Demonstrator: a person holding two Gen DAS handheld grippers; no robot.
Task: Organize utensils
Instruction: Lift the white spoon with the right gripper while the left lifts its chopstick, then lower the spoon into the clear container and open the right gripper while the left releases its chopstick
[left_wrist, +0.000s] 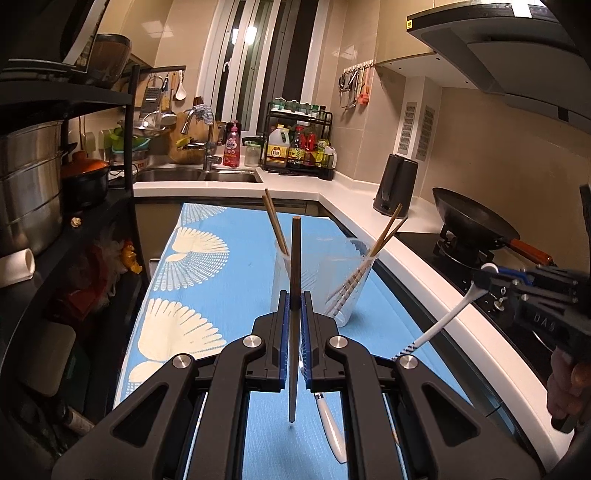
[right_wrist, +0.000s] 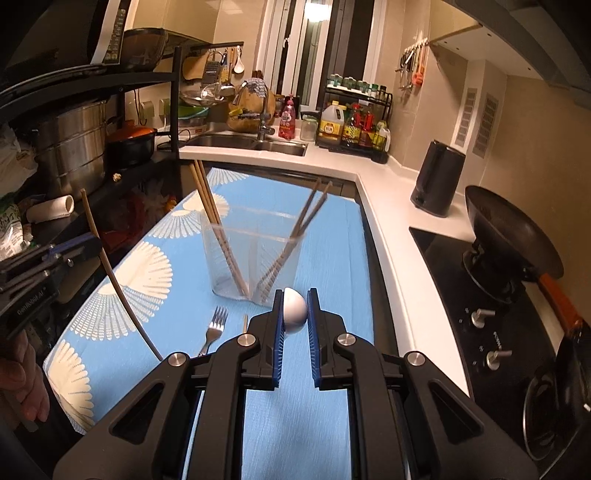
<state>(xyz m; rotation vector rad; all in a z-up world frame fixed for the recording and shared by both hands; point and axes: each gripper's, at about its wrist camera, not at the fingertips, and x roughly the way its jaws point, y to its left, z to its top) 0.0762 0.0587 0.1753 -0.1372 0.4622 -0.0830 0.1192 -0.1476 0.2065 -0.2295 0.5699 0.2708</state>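
Note:
My left gripper (left_wrist: 295, 299) is shut on a dark chopstick (left_wrist: 295, 254), which stands upright above the blue cloth (left_wrist: 221, 277). Just behind it is a clear divided holder (left_wrist: 332, 266) with wooden chopsticks (left_wrist: 275, 225) in its left part and patterned ones in its right. My right gripper (right_wrist: 295, 301) is shut on the bowl of a white spoon (right_wrist: 295, 312), in front of the holder (right_wrist: 258, 254). From the left wrist view the spoon's handle (left_wrist: 436, 328) slants down-left from the right gripper (left_wrist: 487, 275). A fork (right_wrist: 214, 328) and a white-handled utensil (left_wrist: 330, 428) lie on the cloth.
A black wok (right_wrist: 509, 236) sits on the stove at the right, with a dark kettle (right_wrist: 437, 181) on the white counter behind it. A black rack with steel pots (left_wrist: 29, 184) lines the left side. The sink (left_wrist: 199, 175) is at the back.

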